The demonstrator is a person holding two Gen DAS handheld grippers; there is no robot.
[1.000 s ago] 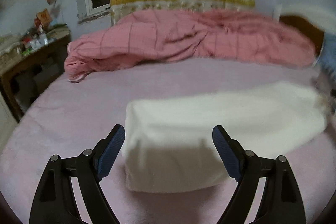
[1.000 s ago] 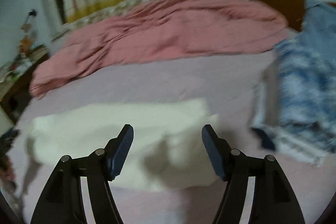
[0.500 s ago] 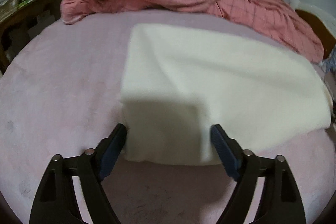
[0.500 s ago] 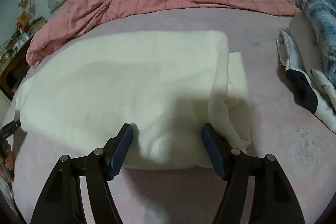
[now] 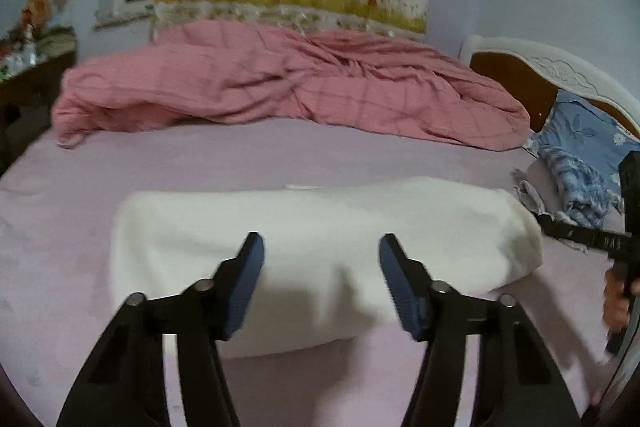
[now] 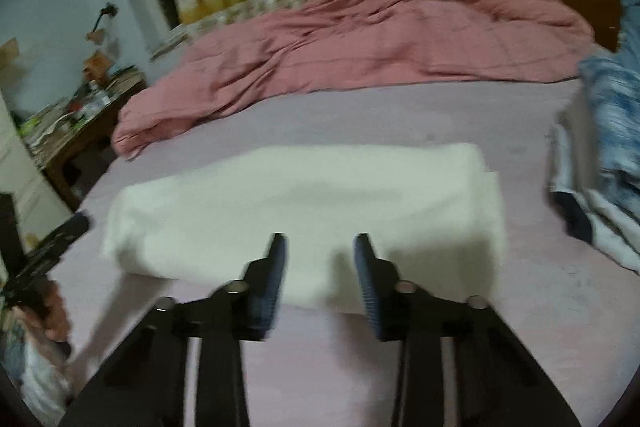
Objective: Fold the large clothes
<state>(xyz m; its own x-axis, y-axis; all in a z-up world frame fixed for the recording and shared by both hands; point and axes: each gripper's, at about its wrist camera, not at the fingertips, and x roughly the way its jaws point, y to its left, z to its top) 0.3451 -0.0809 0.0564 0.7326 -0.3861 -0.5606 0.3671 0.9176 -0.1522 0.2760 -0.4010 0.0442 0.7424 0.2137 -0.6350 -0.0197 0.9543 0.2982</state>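
Both grippers have backed off and tilted up since half a second ago: then each pair of jaws straddled the near edge of the white garment, and now we see that edge lying free on the bed, farther ahead of the fingertips.

We find the left gripper [image 5: 318,267] with its jaws closing, a gap between the pads and nothing clamped; the white garment [image 5: 320,227] shows behind that gap only. We find the right gripper [image 6: 320,267] likewise closing, its gap narrower, also holding nothing.

We locate the garment [image 6: 304,203] on the pink sheet [image 5: 280,155], folded into a long band. Its long axis runs crosswise to both grippers, left to right ahead of them. The left gripper faces the left half of the band, the right gripper the right half, so each end has its own nearer hand.

We judge that the next fold turns on this crosswise lie: one short end must travel along the axis onto the other. Beyond the band lies the pink quilt [image 5: 280,87]; other clothes [image 6: 600,167] lie right of the right gripper.
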